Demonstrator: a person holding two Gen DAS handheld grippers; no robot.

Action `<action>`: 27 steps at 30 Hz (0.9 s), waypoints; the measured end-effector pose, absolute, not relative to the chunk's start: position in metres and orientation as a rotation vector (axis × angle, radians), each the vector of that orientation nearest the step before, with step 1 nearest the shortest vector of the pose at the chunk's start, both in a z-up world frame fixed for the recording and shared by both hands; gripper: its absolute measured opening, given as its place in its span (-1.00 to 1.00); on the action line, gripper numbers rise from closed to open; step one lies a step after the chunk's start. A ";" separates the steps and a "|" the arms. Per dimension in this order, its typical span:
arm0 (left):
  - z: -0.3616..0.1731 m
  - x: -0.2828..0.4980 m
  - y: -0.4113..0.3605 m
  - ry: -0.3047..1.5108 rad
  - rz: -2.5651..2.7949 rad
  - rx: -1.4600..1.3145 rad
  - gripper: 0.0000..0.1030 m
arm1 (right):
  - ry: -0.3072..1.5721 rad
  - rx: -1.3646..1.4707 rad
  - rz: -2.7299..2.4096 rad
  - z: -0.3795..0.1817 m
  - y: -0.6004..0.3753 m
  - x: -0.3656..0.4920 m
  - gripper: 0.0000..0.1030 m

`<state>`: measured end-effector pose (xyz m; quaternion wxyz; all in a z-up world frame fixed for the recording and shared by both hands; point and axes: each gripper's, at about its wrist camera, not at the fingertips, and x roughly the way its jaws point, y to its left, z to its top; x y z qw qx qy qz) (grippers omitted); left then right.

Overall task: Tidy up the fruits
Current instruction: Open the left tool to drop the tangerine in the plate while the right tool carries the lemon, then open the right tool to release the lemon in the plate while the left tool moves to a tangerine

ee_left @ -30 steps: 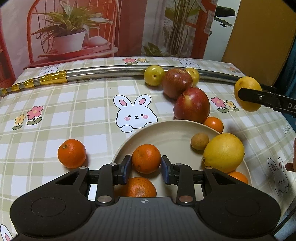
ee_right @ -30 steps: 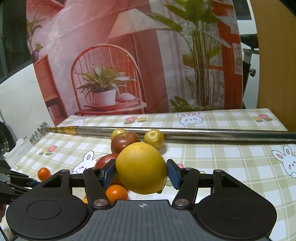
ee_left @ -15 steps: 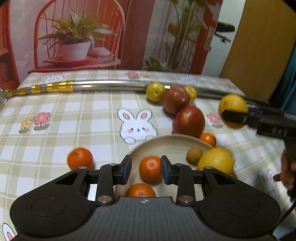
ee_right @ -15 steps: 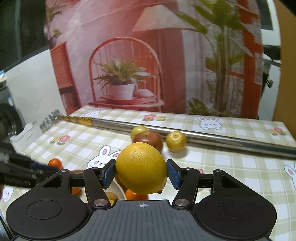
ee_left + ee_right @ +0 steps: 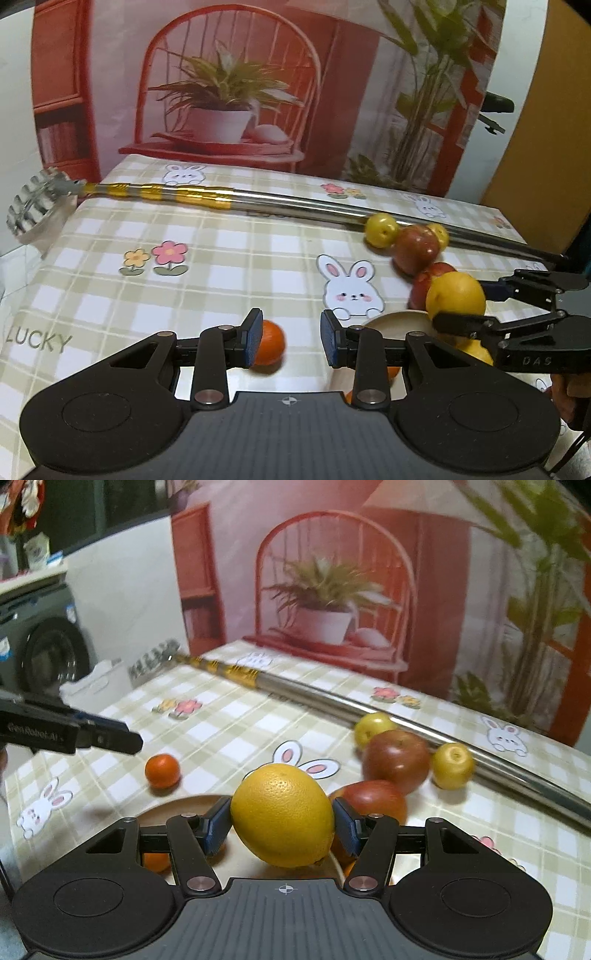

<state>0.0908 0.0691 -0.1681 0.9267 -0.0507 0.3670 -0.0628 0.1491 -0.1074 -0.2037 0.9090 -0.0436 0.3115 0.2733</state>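
At about nine o'clock on the checked tablecloth [image 5: 229, 258] a lone mandarin [image 5: 162, 770] sits by itself, clear of the plate [image 5: 173, 806], and the left gripper [image 5: 291, 341] hangs just above and behind it with its jaws standing wide and nothing between them; in the left wrist view that same fruit shows at the inner face of the left-hand finger, not centred in the gap. Toward the middle, the beige plate lies at roughly six o'clock, with more small oranges partly hidden under the gripper bodies, so how many it holds I cannot tell. Right of centre, the right gripper [image 5: 282, 829] is clamped on a big yellow citrus [image 5: 283, 814], carried in the air over the plate's near edge; from the left wrist camera the same fruit appears at three o'clock, pinched between the black fingers. Behind it, at one to two o'clock, two red apples [image 5: 397, 760] and two small yellow fruits [image 5: 452, 764] cluster against a long metal pole [image 5: 480, 753] that runs across the far side of the table. By my reading two steps overlap: the citrus is on its way into the plate, and the loose mandarin is being lined up for a grasp. Next, the right gripper would need to lower the citrus into a free spot and let go gently so it does not roll out; the left would need to shift leftward to centre the mandarin between its pads before closing.
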 end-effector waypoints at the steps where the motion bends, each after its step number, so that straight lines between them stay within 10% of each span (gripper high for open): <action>1: -0.168 0.089 0.071 0.751 -0.124 -0.106 -0.30 | 0.646 -0.104 0.570 -0.205 -0.103 0.150 0.06; 27: -0.174 0.087 0.096 0.764 -0.055 -0.156 -0.30 | 0.671 -0.126 0.587 -0.214 -0.089 0.152 0.08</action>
